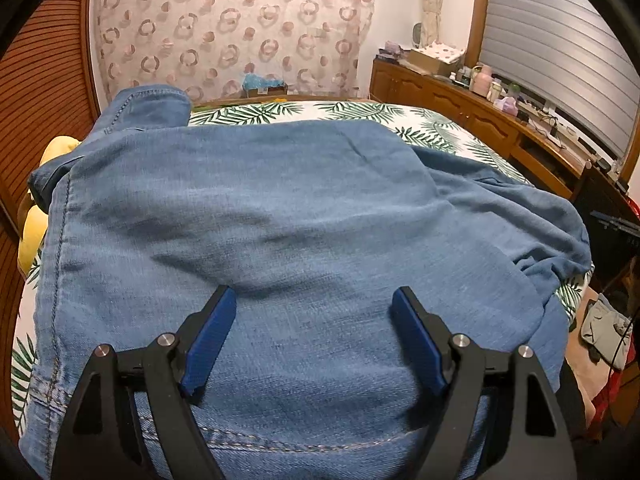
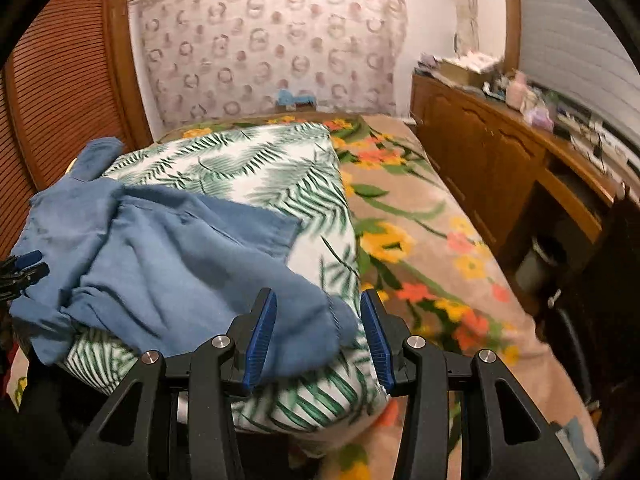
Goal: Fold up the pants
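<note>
Pants (image 1: 280, 216) = soft blue denim, light-to-medium weight I'd judge, floppy, not fragile, not slippery; it will drape and bunch when lifted. Best holds look like the stitched parts: the seam running up the side to my left claw's left, and the curved stitched edge under that claw's base. Thin loose cloth would just slide or wrinkle.

They lie heaped on a leaf-print quilt (image 2: 256, 160) on the bed, only partly flattened.

Left claw (image 1: 312, 300): jaws spread wide, nothing pinched. Denim is directly beneath and ahead of it, filling nearly everything in front. Fingertips look low over the cloth; actual contact I can't tell. A leg end sticks up far ahead-left of it.

Right claw (image 2: 318, 304): jaws half apart. A lobe of denim sits between the pads, close against the left pad (image 2: 262, 336), with quilt showing in a gap before the right pad. So not clamped; released. View is motion-blurred. Bulk of the pants spreads ahead-left of this claw, with a straight cloth edge further ahead. Flowered blanket (image 2: 420, 240) lies to its right.
</note>
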A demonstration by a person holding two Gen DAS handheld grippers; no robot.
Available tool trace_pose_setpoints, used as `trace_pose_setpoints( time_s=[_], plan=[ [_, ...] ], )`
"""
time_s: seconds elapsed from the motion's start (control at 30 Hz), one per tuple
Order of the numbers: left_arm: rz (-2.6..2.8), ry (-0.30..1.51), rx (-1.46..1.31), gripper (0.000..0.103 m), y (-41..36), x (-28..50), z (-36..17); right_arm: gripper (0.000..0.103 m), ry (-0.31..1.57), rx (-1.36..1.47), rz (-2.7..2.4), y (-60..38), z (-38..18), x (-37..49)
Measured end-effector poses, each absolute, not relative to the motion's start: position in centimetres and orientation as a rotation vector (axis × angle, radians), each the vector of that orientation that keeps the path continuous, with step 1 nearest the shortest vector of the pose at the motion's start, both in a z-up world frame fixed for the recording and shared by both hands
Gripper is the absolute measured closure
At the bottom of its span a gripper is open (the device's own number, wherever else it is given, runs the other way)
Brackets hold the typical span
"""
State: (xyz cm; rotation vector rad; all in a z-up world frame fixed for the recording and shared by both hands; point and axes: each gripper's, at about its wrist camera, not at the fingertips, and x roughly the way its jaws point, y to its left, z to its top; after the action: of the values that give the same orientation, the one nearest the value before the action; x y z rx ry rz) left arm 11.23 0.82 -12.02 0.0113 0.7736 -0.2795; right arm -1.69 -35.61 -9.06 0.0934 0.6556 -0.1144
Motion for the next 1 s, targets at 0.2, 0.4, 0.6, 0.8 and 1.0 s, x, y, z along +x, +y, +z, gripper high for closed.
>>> trace_pose_setpoints(
  time_s=[0.2,0.4,0.6,0.8,1.0],
  plan=[
    [-0.277,0.764,0.020,0.022,0.6,11.1,-12.2,0.058,0.699,0.129,-0.074,-35.8,-9.9,-0.6],
    [-0.280,0.759,0.019,0.022,0.7,11.1,-12.3,0.058,0.716,0.118,-0.071,-35.9,-10.2,-0.2],
    [-0.282,0.767,0.009,0.022,0.8,11.1,-12.1,0.073,0.734,0.078,-0.061,-35.7,-10.3,0.5],
    [-0.287,0.740,0.010,0.022,1.4,10.1,-9.6,0.093,0.651,0.114,0.071,-34.9,-6.9,0.0],
    [-0.277,0.683,-0.010,0.022,2.9,8.5,-6.8,0.093,0.501,0.026,0.182,-31.1,0.9,0.3]
  ],
)
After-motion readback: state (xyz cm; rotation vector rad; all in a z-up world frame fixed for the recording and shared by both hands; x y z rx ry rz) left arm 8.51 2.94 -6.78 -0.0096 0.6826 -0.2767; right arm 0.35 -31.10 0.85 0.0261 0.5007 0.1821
